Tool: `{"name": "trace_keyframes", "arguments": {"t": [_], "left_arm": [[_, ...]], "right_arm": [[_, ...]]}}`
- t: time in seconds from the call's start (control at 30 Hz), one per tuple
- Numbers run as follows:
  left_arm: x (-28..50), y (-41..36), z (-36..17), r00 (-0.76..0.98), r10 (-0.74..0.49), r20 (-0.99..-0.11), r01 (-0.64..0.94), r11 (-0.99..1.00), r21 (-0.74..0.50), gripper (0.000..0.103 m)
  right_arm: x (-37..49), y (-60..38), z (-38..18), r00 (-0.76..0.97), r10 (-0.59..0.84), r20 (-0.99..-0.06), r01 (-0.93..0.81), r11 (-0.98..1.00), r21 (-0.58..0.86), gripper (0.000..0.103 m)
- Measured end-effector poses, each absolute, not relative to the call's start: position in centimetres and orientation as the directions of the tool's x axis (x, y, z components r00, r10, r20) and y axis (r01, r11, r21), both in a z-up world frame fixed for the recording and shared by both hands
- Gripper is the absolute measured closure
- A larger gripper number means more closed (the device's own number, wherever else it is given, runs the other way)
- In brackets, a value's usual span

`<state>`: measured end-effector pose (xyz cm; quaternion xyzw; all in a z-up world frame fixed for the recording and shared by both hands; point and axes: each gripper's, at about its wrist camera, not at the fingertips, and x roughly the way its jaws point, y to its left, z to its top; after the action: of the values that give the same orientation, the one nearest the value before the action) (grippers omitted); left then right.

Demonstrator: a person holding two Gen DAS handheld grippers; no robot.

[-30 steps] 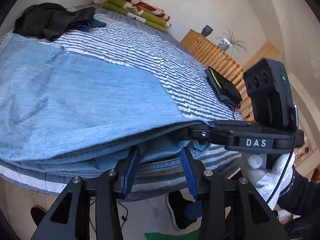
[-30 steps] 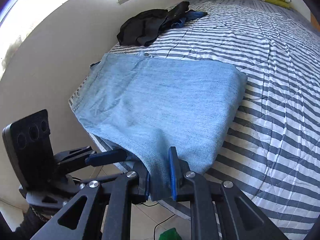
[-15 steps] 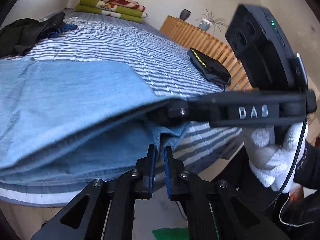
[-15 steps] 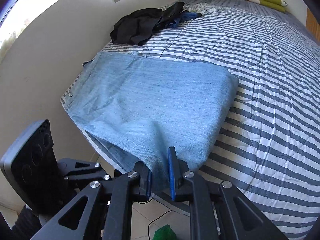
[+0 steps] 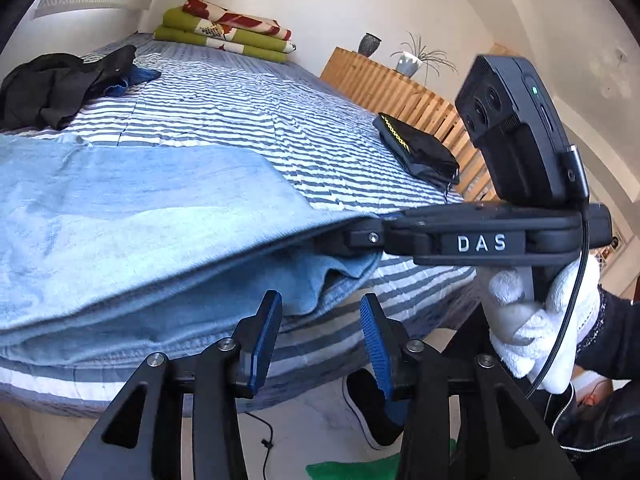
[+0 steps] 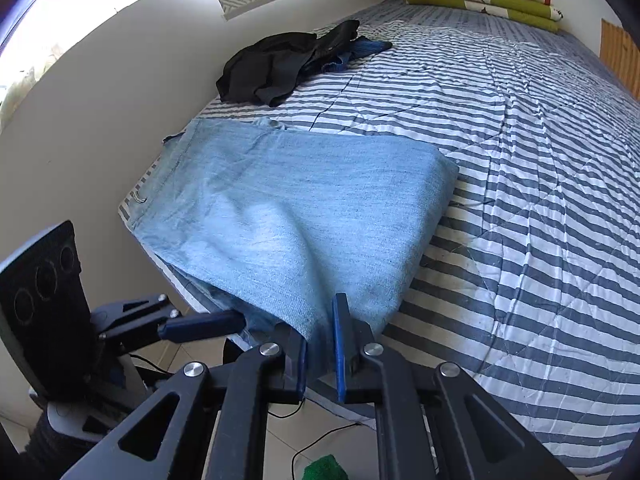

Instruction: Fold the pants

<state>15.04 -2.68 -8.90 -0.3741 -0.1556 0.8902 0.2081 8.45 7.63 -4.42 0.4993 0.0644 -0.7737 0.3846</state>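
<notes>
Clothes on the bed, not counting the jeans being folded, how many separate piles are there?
2. A crumpled dark heap lies near the wall beyond the jeans; a folded black garment sits at the bed's far edge by the wooden slats. More may be hidden.

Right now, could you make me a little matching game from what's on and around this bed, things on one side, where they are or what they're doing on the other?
Things:
1. jeans
2. black clothes pile
3. folded green blankets
4. left gripper

Places or states:
a. stacked at the far end of the bed
b. open, gripping nothing
c. crumpled near the wall
d. pinched at the near edge by the right gripper

Pairs: 1-d, 2-c, 3-a, 4-b
</notes>
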Motion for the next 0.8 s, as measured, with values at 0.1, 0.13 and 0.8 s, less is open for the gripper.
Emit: {"name": "trace_keyframes", "arguments": {"t": [0.1,0.13,0.8], "left_arm": [[14.2,-3.5,-10.6,-0.608,0.458,-0.648,-0.212,-0.881,-0.424,0.061],[14.0,-4.0,-11.4,-0.593,0.46,-0.661,-0.193,-0.878,-0.438,0.061],[17.5,3.4,-9.5,-0.485,0.584,-0.651,-0.401,-0.81,-0.428,0.048]], "right_arm": [[8.5,8.6,-4.7,-0.216,-0.533,-0.818,0.643,-0.708,0.292,0.095],[8.5,8.8,-5.1,-0.196,-0.545,-0.816,0.633,-0.705,0.319,0.095],[1.6,12.2,-3.6,-0.178,-0.644,-0.744,0.591,-0.675,0.443,0.063]]}}
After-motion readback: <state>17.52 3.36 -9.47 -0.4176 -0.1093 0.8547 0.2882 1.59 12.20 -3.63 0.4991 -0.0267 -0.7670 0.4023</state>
